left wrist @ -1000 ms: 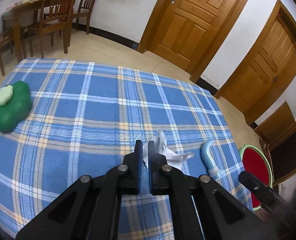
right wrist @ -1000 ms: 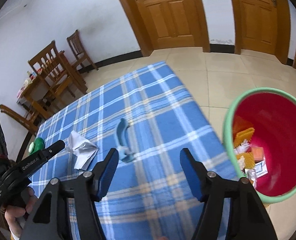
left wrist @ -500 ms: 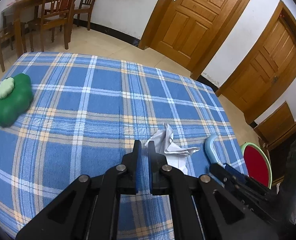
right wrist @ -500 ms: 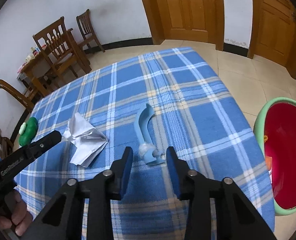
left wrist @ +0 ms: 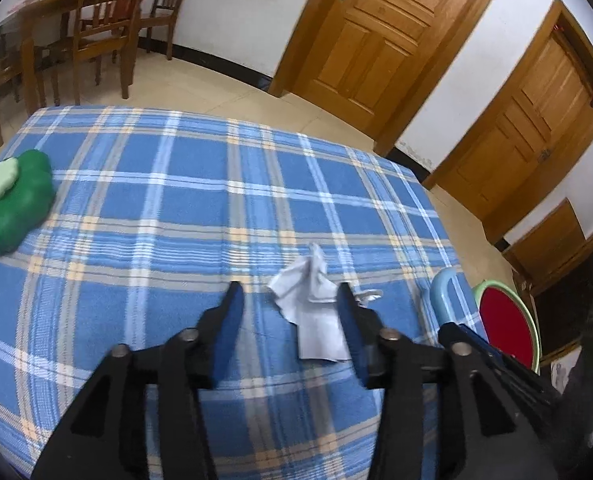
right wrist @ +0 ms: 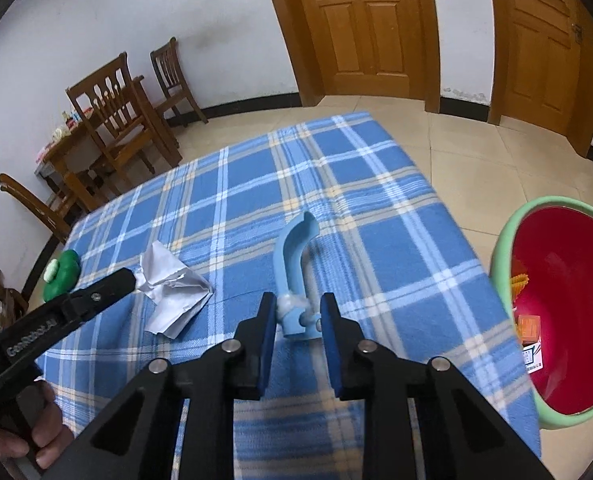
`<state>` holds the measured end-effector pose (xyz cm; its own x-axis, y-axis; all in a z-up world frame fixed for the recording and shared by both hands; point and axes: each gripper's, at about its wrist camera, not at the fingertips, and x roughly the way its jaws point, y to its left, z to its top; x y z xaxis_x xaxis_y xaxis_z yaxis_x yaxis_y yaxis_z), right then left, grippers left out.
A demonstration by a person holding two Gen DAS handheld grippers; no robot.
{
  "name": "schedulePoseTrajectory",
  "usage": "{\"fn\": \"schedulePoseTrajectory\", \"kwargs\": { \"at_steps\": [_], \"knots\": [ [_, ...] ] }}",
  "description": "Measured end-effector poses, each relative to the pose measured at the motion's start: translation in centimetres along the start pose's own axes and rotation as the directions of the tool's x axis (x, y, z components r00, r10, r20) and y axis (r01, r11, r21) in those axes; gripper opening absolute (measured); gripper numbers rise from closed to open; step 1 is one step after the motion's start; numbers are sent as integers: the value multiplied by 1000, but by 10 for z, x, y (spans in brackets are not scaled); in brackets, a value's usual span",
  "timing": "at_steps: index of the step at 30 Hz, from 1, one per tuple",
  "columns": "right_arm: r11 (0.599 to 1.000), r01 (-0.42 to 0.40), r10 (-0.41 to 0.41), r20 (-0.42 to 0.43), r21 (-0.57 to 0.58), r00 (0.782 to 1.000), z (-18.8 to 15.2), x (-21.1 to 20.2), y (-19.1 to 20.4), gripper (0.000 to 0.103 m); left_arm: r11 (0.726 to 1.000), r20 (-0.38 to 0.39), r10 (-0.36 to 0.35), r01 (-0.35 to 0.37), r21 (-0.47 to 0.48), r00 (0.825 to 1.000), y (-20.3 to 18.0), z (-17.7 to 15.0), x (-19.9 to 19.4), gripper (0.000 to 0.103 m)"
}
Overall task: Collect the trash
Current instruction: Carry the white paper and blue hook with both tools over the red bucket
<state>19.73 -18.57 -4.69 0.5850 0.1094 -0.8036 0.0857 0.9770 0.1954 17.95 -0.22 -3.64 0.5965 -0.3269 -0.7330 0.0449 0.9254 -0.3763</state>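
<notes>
Task's maybe halfway imo. The red bin [right wrist: 568,308] w/ the green rim sits on the floor just off the surface's [right wrist: 336,184] right edge and already has stuff in it: orange ridged bits, a printed wrapper or label, some other scraps, can't ID the rest. Still on the blue plaid surface: a crumpled white paper [left wrist: 316,304] and a curved light-blue plastic piece [right wrist: 294,276], near each other but not touching.

Left claw [left wrist: 290,298] is spread wide, fingers either side of the paper, lined up on it – nothing pinched yet. Right claw [right wrist: 296,308] is also apart, straddling the base end of the blue piece, no contact that I can see.

Green squishy thing [left wrist: 12,204] at the far left edge – no idea if it counts as trash
</notes>
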Motion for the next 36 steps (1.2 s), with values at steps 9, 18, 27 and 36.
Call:
{"fn": "schedulePoseTrajectory", "kwargs": {
  "at_steps": [9,18,27,36],
  "knots": [
    [999,-19,18,33,46,999,-7,-28,-17,25,990,-40,81,-76,122,996,-25,-5,30,56],
    [994,-24,18,51,103,999,-18,-43,-38,24,974,-27,120,-112,196,992,-44,-10,37,48],
    [988,-24,12,77,150,997,-28,-62,-55,25,985,-36,47,-40,169,998,-44,-17,28,5],
    [981,-18,-2,105,192,994,-37,-80,-71,25,987,-35,-15,21,161,999,-55,-25,3,4]
  ]
}}
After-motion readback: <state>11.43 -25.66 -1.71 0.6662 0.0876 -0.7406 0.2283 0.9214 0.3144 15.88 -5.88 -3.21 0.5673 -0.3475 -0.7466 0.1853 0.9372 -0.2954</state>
